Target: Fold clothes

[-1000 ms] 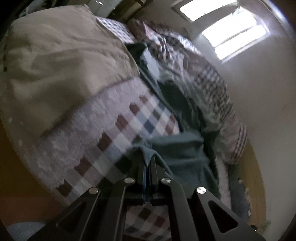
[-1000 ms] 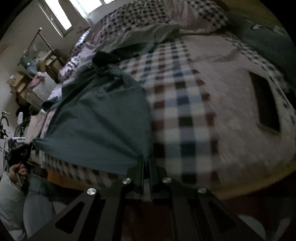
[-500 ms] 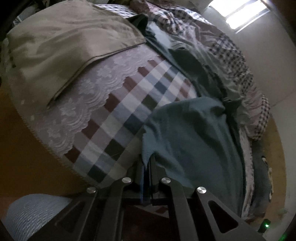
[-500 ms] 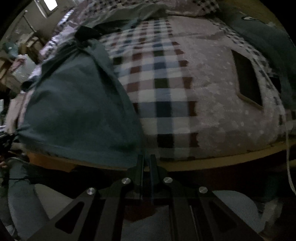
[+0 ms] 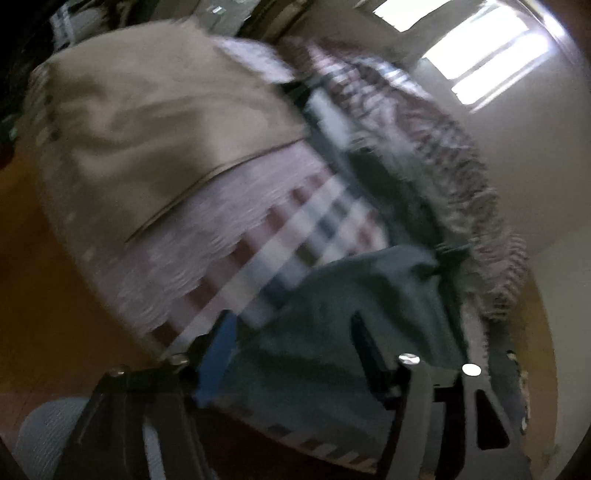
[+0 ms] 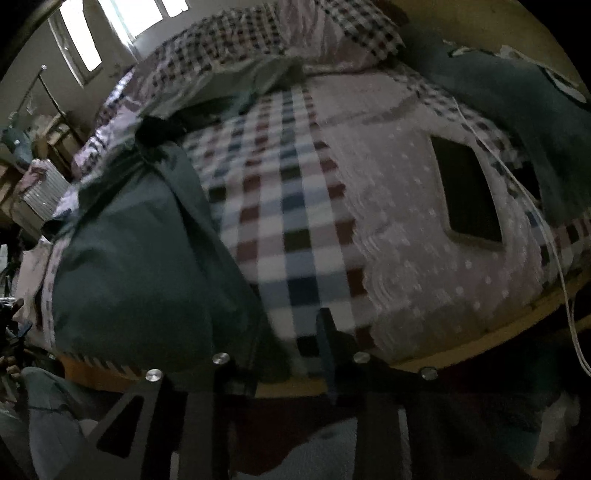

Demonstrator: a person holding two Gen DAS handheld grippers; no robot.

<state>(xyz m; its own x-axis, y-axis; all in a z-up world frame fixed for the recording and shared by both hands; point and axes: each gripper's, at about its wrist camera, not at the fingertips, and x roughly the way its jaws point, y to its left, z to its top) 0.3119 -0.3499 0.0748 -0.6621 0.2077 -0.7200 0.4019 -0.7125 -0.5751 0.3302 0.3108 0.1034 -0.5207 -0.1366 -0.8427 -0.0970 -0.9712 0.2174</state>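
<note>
A dark teal garment [image 5: 354, 325] lies spread on the checked bedspread [image 5: 295, 236], reaching the near bed edge. My left gripper [image 5: 295, 339] stands open over its near hem, nothing between the fingers. In the right wrist view the same teal garment [image 6: 140, 251] covers the left part of the bed. My right gripper [image 6: 291, 339] is open at the garment's right near corner, with the cloth lying loose between and beside its fingers. The left wrist view is blurred by motion.
A beige folded cloth [image 5: 155, 125] lies on the bed's left part. A dark flat rectangle [image 6: 469, 192] and a white cable [image 6: 535, 221] rest on the lace cover. Another dark green garment [image 6: 517, 103] lies far right. Checked pillows [image 6: 295, 33] sit at the head.
Both grippers were shut on the teal garment's near hem and have opened, letting it drop onto the bed edge. The left gripper is swinging, so its view blurs.
</note>
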